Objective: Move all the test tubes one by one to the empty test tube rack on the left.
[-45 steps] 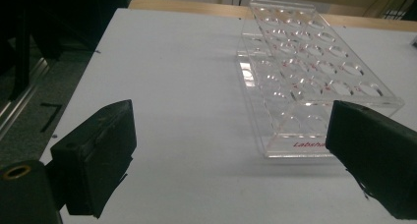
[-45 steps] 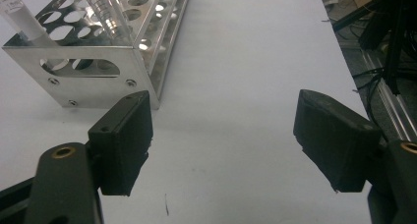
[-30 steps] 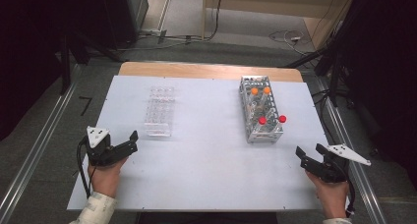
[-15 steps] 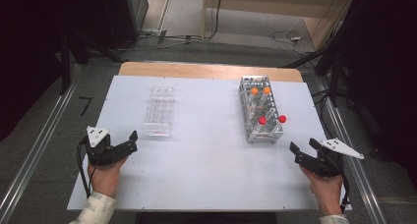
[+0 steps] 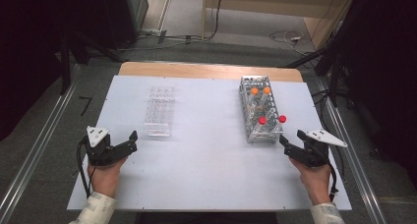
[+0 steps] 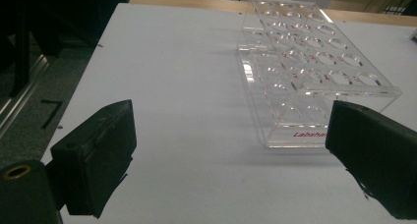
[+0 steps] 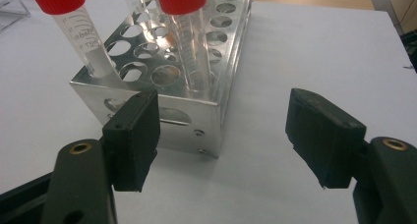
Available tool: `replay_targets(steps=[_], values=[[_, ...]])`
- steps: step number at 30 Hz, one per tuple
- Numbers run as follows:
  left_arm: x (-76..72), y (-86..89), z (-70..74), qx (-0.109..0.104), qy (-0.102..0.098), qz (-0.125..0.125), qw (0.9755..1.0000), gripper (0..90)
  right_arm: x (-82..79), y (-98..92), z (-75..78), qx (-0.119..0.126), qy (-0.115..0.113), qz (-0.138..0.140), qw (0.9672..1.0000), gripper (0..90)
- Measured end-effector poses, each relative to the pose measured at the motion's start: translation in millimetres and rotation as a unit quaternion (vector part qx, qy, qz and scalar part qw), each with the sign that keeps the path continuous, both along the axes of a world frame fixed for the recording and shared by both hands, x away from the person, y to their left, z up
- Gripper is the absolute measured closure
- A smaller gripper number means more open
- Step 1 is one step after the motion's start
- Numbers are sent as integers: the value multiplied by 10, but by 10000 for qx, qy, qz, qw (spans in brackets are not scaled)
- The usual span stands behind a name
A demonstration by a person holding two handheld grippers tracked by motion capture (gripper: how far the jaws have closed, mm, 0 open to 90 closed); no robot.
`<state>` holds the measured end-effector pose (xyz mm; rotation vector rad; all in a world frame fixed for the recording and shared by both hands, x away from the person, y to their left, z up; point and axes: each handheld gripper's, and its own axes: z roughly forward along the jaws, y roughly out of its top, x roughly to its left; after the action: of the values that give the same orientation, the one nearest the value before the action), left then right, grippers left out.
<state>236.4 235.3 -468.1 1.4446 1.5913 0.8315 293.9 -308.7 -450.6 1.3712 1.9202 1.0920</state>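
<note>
Two grippers sit in your hands at the near edge of the white table (image 5: 206, 184), and both have their jaws spread with nothing between them. Your right gripper (image 5: 286, 144) lies just beside the near end of the perforated metal tube rack (image 5: 259, 108); its jaws have just been closing a little, yet they stand wide apart and touch nothing. Your right gripper view (image 7: 223, 135) puts the rack's (image 7: 196, 81) near corner close ahead, slightly left of the gap between the jaws, and shows what the high view cannot: two clear tubes with red screw caps, one (image 7: 81, 32) leaning toward the left and one (image 7: 189, 42) standing nearly upright, printed scale marks on the left one, and rows of round holes across the rack's top. From above you can see these red-capped tubes (image 5: 271, 120) at the near end, plus two orange-capped tubes (image 5: 260, 91) farther back in the same rack. Your left gripper (image 5: 130, 141) rests near the table's left edge, just short of the clear acrylic tube rack (image 5: 160, 111). Your left gripper view (image 6: 231, 150) shows that rack (image 6: 310, 67) ahead and to the right, its near corner close to the right jaw but not touching, its holes bare, with red lettering on its near face that is partly hidden. The high view alone shows the two racks well apart, with open tabletop between them.
</note>
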Motion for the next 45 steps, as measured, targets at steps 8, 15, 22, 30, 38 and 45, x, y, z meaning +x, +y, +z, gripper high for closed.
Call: replay_targets(steps=[8, 15, 22, 30, 38, 45], values=[[1, 9, -2, 1, 13, 10, 10000, 55, 114, 79, -1, 17, -78, 68, 9999, 352], [3, 6, -5, -8, 15, 19, 10000, 55, 187, 145, -9, 13, -153, 150, 9998, 435], [3, 10, -7, -5, 33, 25, 10000, 55, 228, 207, -12, -19, -214, 198, 9996, 555], [4, 12, -8, -7, 43, 23, 10000, 55, 266, 253, -27, -116, -265, 189, 9994, 643], [2, 12, -7, -12, 43, 20, 10000, 56, 263, 258, -20, -200, -332, 109, 9992, 710], [2, 17, -6, -27, 44, 22, 10000, 56, 216, 250, 95, -181, -507, 61, 9985, 712]])
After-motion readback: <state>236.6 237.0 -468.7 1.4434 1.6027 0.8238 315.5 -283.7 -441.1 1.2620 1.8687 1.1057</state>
